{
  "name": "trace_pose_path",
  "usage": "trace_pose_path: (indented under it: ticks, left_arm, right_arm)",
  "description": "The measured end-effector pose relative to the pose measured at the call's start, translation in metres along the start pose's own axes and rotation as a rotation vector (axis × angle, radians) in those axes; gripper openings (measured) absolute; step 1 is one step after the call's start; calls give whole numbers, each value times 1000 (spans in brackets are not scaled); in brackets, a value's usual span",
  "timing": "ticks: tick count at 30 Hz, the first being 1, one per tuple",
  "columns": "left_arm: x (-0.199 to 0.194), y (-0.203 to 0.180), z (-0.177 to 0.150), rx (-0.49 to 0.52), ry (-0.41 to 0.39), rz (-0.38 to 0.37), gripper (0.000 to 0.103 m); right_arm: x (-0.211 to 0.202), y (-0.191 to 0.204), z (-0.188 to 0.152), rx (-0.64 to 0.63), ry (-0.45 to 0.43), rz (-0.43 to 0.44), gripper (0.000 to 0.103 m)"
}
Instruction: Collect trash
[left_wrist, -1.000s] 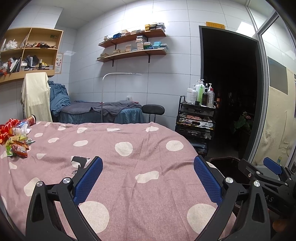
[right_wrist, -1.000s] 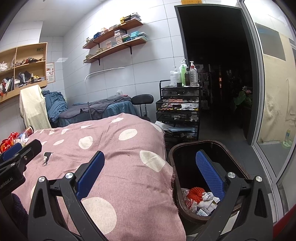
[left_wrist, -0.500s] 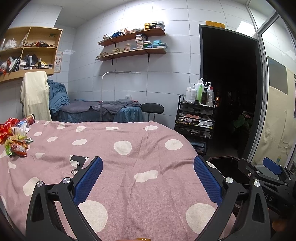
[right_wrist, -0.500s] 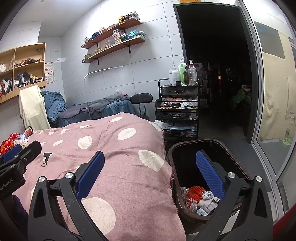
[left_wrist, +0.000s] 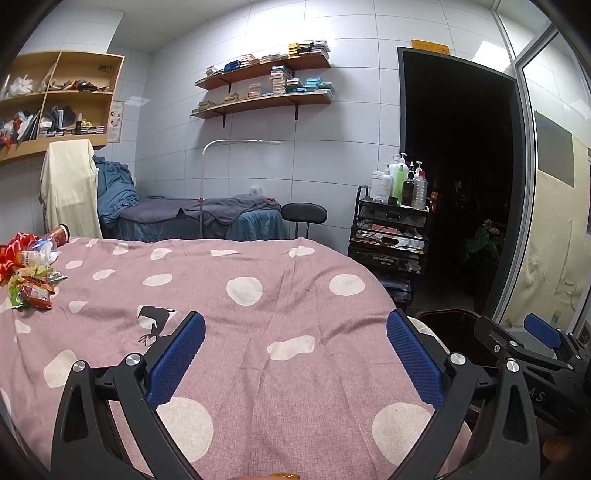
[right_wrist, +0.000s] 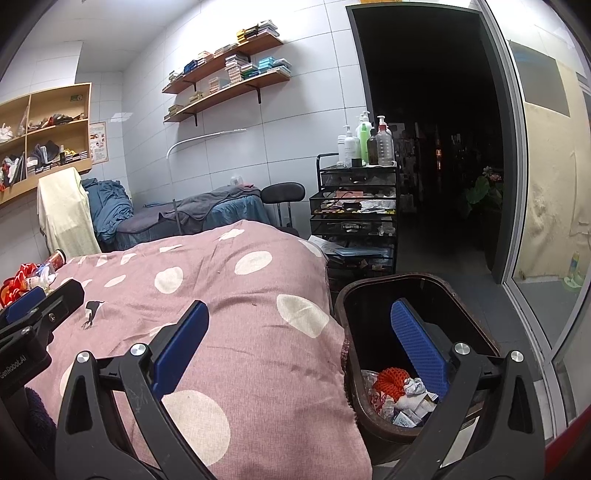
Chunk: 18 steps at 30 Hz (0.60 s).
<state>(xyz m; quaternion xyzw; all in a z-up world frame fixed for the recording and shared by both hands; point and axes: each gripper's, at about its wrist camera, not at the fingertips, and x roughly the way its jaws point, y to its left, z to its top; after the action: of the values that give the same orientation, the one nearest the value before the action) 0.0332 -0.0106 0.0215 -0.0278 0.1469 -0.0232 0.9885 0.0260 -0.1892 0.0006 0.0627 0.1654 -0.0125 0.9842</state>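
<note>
Surroundings: I see a black wire cart (right_wrist: 354, 206) topped with pump bottles (right_wrist: 364, 142) standing beyond the bed, a black stool (left_wrist: 303, 214) beside it, and wooden wall shelves (left_wrist: 264, 99) stacked with small boxes.
Obstacles: Only the pink polka-dot bedspread (left_wrist: 258, 332), soft and creased, lies between my left gripper (left_wrist: 295, 354) and the litter.
Trash: A heap of crinkled wrappers and plastic bottles (left_wrist: 27, 269), red, green and clear, sits at the bed's far left edge, well apart from both tools.
Bin: The dark oval trash bin (right_wrist: 461, 291) stands on the floor at the bed's right side, holding a red mesh ball (right_wrist: 389, 380) and crumpled paper.
Left gripper: jaws spread wide, holding nothing.
Right gripper (right_wrist: 299, 347): released too, its right blue ribbed pad (right_wrist: 419, 350) over the bin's mouth.
</note>
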Motion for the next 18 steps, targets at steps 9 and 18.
trace_pose_path:
  ticks: [9, 18]
  left_arm:
    - [0, 0, -2, 2, 2, 0, 98]
    - [0, 0, -1, 1, 0, 0, 98]
  right_arm:
    - [1, 1, -1, 1, 5, -1, 98]
    - [0, 1, -3, 3, 7, -1, 98]
